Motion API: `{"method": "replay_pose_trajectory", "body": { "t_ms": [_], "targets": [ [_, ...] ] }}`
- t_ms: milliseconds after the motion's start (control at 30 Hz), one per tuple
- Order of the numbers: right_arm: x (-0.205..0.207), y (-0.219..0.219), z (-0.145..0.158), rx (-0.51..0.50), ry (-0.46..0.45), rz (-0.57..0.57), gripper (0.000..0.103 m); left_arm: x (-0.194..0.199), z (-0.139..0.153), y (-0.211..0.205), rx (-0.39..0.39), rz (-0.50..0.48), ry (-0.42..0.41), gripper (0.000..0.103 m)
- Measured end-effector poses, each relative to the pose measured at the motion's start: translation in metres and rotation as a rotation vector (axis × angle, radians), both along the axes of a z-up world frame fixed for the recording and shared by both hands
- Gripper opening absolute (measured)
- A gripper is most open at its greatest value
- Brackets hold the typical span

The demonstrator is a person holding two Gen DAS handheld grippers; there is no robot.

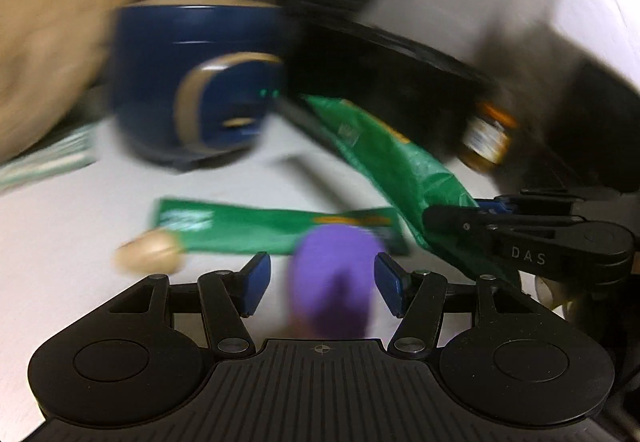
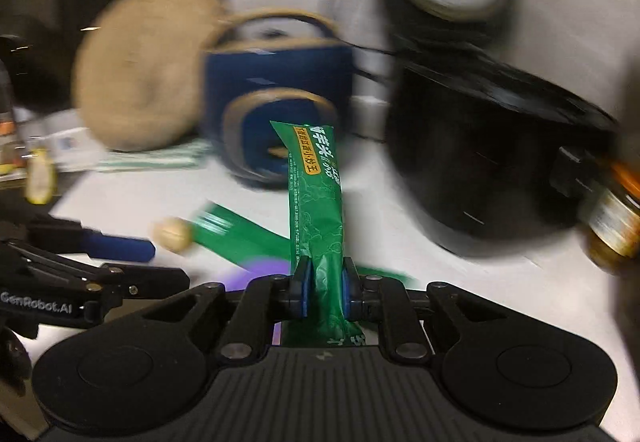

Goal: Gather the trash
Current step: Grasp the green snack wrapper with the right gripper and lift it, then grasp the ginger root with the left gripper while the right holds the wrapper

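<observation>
My right gripper (image 2: 324,288) is shut on the lower end of a long green snack wrapper (image 2: 316,194), which stands up and away from the jaws above the white table. In the left wrist view the same wrapper (image 1: 400,162) slants up from my right gripper (image 1: 448,216) at the right. A second green wrapper (image 1: 272,232) lies flat on the table. My left gripper (image 1: 323,282) is open just above it. A blurred purple object (image 1: 332,282) sits between the open fingers, with a gap on its left side. A tan nut-like piece (image 1: 148,252) lies by the flat wrapper's left end.
Behind the wrappers stand a dark blue pouch with tan trim (image 1: 200,82) and a black pot (image 2: 480,154). A jar with an orange lid (image 2: 612,218) is at the right. At the left are a round tan woven disc (image 2: 144,74) and a striped cloth (image 2: 160,160).
</observation>
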State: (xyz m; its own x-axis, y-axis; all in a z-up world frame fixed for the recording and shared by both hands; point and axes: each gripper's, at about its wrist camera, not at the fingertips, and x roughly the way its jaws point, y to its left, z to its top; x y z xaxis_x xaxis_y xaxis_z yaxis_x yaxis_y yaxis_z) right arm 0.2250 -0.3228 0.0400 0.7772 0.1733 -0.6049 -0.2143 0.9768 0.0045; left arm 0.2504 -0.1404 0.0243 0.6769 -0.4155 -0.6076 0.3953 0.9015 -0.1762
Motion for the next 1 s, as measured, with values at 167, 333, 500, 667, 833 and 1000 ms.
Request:
{"method": "replay_pose_trajectory", "body": {
  "t_ms": [167, 333, 500, 667, 833, 1000],
  "targets": [
    [-0.018, -0.029, -0.011, 0.000, 0.037, -0.070, 0.014, 0.007, -0.011, -0.042, 0.187, -0.017, -0.044, 0.063],
    [-0.023, -0.037, -0.029, -0.004, 0.067, -0.110, 0.014, 0.032, -0.007, -0.014, 0.089, 0.121, -0.023, 0.063],
    [-0.028, -0.042, -0.043, 0.015, 0.102, -0.120, 0.014, 0.060, -0.017, 0.028, 0.137, 0.287, 0.026, 0.061],
    [-0.033, -0.040, -0.050, -0.004, 0.092, -0.113, 0.015, 0.065, -0.023, 0.025, 0.215, 0.266, -0.022, 0.059],
    [-0.035, -0.036, -0.052, -0.026, 0.079, -0.105, 0.018, 0.065, -0.024, 0.022, 0.233, 0.252, -0.028, 0.059],
    [-0.033, -0.032, -0.052, -0.023, 0.082, -0.099, 0.020, 0.060, -0.022, 0.015, 0.230, 0.193, -0.008, 0.059]
  ]
}}
